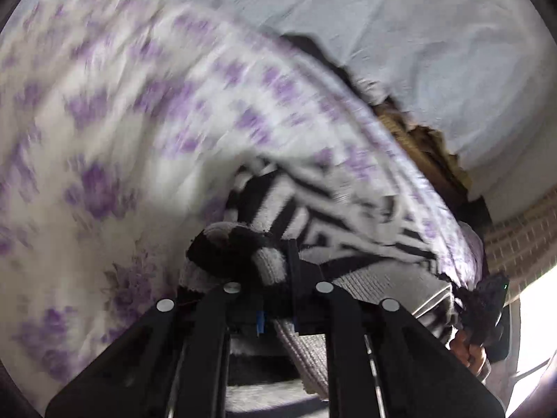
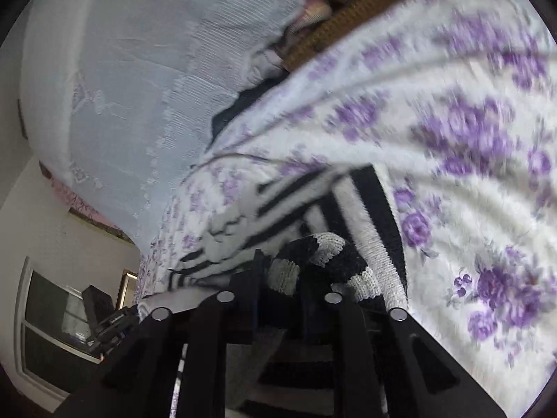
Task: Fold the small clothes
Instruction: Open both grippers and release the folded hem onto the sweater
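Through the left wrist view, the left tongs [image 1: 268,278] are pinching a bunched edge of the striped knit garment [image 1: 313,223], closed tight on it at the lower middle of the frame. The rest of the garment is trailing up and to the right over the floral bedspread [image 1: 104,122], which is filling the left and centre, blurred. A pale blue sheet [image 1: 417,35] is lying across the upper right, with a brown woven edge [image 1: 428,146] between the two. At the lower right a hand [image 1: 470,351] is gripping the other tool.

Through the right wrist view, the right tongs [image 2: 282,275] are likewise clamped shut on a rolled black-and-grey edge of the garment at the lower middle. The stripes are spreading up and left across the bedspread, which is covering the right of the frame. The blue sheet is taking the upper left, and a window [image 2: 59,320] is showing at the lower left beside a pale wall.

I judge the fold to be under way, both edges being carried together. Next, the two held edges need laying down evenly on the bed, aligned, before letting go.
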The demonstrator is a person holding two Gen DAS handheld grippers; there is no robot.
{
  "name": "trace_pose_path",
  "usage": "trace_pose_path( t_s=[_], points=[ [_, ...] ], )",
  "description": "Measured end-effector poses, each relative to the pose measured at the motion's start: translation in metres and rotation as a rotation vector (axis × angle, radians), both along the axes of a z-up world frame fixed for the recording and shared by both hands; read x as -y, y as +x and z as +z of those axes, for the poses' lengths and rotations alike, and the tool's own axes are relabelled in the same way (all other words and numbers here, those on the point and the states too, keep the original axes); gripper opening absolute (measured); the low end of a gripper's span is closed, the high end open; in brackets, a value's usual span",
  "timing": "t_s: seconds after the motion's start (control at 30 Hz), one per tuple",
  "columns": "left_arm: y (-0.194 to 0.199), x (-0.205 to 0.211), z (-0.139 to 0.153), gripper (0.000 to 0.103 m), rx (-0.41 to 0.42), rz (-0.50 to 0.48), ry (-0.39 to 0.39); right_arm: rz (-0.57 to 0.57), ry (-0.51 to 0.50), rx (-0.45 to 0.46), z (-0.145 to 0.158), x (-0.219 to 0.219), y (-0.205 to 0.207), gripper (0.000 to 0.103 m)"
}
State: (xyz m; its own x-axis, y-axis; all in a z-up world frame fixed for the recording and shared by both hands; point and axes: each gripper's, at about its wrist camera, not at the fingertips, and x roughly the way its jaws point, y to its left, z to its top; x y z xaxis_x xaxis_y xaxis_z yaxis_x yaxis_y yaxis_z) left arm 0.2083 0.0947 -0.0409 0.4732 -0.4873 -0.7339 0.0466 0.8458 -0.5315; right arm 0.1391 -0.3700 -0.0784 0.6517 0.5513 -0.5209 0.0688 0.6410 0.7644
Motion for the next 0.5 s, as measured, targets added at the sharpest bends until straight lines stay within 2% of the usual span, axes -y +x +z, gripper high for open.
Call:
trace_pose_path(
  t_s=[0.07,0.1,0.13,0.17,0.23,0.3,0.4,0.5],
  points=[
    [-0.001,-0.007,-0.003,0.011,0.004,-0.019,-0.049,0.026,-0.006,0.023,0.008,0.001,-0.004,0.023],
    [-0.004,-0.012,0.003,0.014,0.015,-0.033,-0.073,0.031,-0.008,0.041,0.015,0.002,-0.008,0.032],
    [-0.008,-0.015,0.009,0.030,0.035,-0.033,-0.086,0.031,-0.004,0.072,0.024,0.003,-0.013,0.039],
    [-0.016,-0.022,0.020,0.054,0.077,-0.020,-0.088,0.032,-0.006,0.093,0.031,0.003,-0.018,0.040],
    [-0.033,-0.030,0.043,0.079,0.165,0.011,-0.062,0.026,-0.077,0.152,0.053,0.000,-0.033,0.045],
    [-0.048,-0.031,0.063,0.082,0.225,-0.014,-0.039,0.023,-0.166,0.210,0.073,-0.006,-0.048,0.046],
    [-0.068,-0.021,0.074,0.082,0.257,-0.113,-0.015,0.070,-0.285,0.272,0.091,-0.022,-0.072,0.046],
    [-0.095,0.015,0.064,0.082,0.258,-0.295,0.102,0.157,-0.386,0.288,0.093,-0.048,-0.087,0.045]
  ],
)
